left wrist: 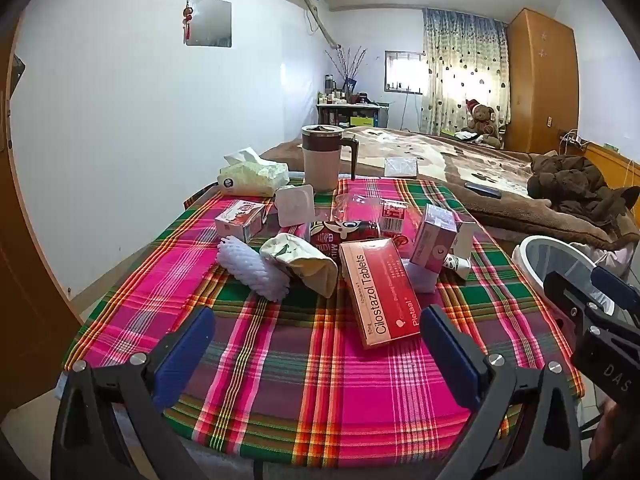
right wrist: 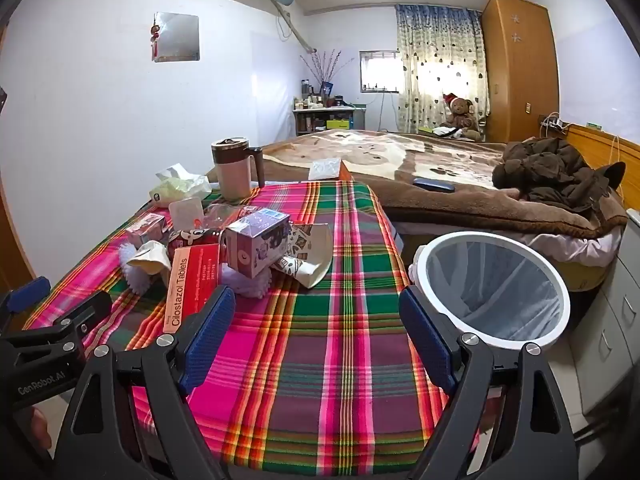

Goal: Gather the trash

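A heap of trash lies on the plaid tablecloth [left wrist: 280,360]: a red Cilostazol Tablets box [left wrist: 378,288], a white foam net [left wrist: 256,270], a crumpled paper cup [left wrist: 300,258], a red can [left wrist: 344,232], a pink box [left wrist: 434,242] and a small box [left wrist: 240,220]. My left gripper [left wrist: 316,340] is open and empty, just in front of the red box. My right gripper [right wrist: 312,332] is open and empty over bare cloth, right of the red box [right wrist: 192,284] and purple box [right wrist: 256,246]. A white bin [right wrist: 500,284] with a liner stands off the table's right edge.
A lidded mug [left wrist: 324,158] and a tissue pack [left wrist: 252,174] stand at the table's far end. A bed with a brown blanket [right wrist: 400,168], a phone and dark clothes lies behind. White drawers [right wrist: 616,312] stand at the right.
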Action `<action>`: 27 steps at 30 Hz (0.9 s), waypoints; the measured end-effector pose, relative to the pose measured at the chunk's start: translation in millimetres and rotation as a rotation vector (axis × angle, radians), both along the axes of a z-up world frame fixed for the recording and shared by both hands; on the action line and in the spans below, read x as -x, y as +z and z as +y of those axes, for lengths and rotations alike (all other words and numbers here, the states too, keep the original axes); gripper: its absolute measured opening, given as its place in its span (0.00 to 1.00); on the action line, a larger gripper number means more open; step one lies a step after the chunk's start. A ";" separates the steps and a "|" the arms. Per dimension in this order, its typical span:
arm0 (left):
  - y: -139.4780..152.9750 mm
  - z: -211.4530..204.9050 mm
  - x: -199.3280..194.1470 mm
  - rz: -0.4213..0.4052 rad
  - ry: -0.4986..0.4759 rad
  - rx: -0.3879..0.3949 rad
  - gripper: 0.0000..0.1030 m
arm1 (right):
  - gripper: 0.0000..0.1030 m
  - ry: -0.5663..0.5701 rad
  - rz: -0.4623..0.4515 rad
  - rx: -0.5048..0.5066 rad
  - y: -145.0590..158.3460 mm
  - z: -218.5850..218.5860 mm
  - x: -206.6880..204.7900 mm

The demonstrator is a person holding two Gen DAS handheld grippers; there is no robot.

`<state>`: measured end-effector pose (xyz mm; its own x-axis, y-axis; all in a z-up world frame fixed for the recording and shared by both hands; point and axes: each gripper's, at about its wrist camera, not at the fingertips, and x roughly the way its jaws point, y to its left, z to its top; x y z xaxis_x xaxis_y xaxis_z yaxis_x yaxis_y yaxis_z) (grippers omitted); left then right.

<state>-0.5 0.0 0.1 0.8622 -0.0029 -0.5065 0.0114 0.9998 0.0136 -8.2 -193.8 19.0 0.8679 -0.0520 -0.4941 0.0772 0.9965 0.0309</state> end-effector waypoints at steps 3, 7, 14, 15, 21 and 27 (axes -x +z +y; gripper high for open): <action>-0.3 -0.3 0.7 0.000 0.003 -0.002 1.00 | 0.83 -0.001 0.000 0.000 -0.9 1.3 -1.4; 6.1 -1.1 3.5 -0.001 0.001 -0.002 1.00 | 0.83 0.000 -0.006 -0.007 1.7 -2.5 1.1; 4.6 0.6 -0.1 -0.002 0.004 -0.003 1.00 | 0.83 -0.007 -0.008 -0.007 3.5 -2.9 0.8; 4.6 0.6 0.1 -0.003 0.005 -0.003 1.00 | 0.83 -0.008 -0.009 -0.006 4.3 -2.8 0.5; 3.8 2.9 -0.7 0.002 0.008 -0.002 1.00 | 0.83 -0.009 -0.012 -0.004 2.9 -2.2 0.9; 2.5 3.8 0.2 0.000 0.015 -0.003 1.00 | 0.83 -0.010 -0.014 -0.001 1.9 -2.6 1.6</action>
<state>-0.7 3.8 2.6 0.8622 0.0113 -0.5065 -0.0032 0.9999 0.0168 -9.7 -196.4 20.8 0.8740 -0.0602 -0.4821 0.0870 0.9957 0.0334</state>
